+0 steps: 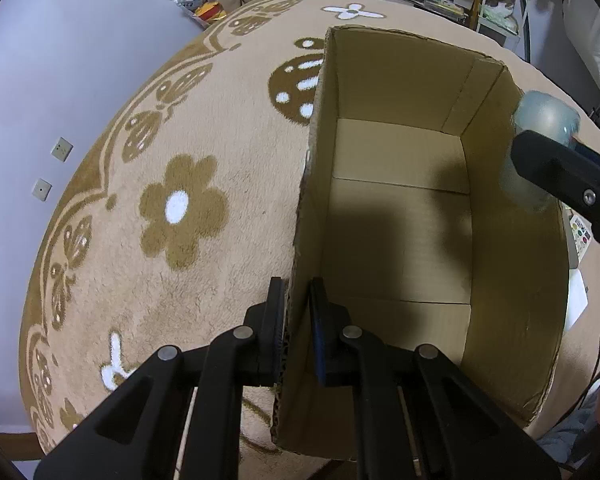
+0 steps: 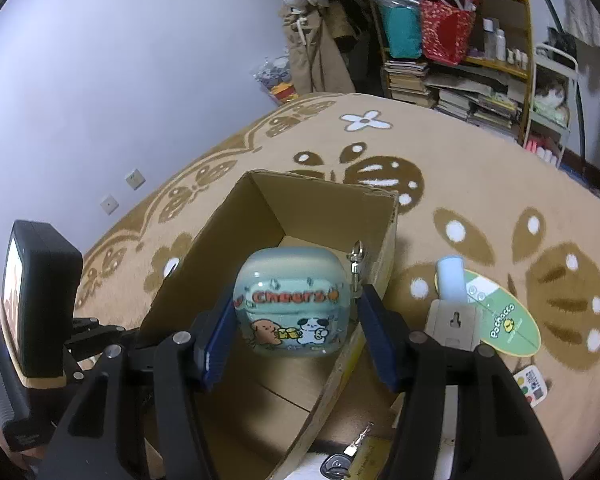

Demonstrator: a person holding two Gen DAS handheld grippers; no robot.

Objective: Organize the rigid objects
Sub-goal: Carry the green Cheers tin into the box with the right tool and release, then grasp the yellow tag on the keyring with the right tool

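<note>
Right wrist: earbud case (image 2: 294,306) held over empty cardboard box (image 2: 204,256).

A beige rug (image 2: 480,184) with brown flowers covers the floor. Behind it stands a wooden shelf (image 2: 496,62) with stacked books (image 2: 406,78), a red bag (image 2: 446,32) and a teal bag (image 2: 400,30). Two wall sockets (image 1: 62,149) sit on the pale wall (image 1: 80,40).
</note>
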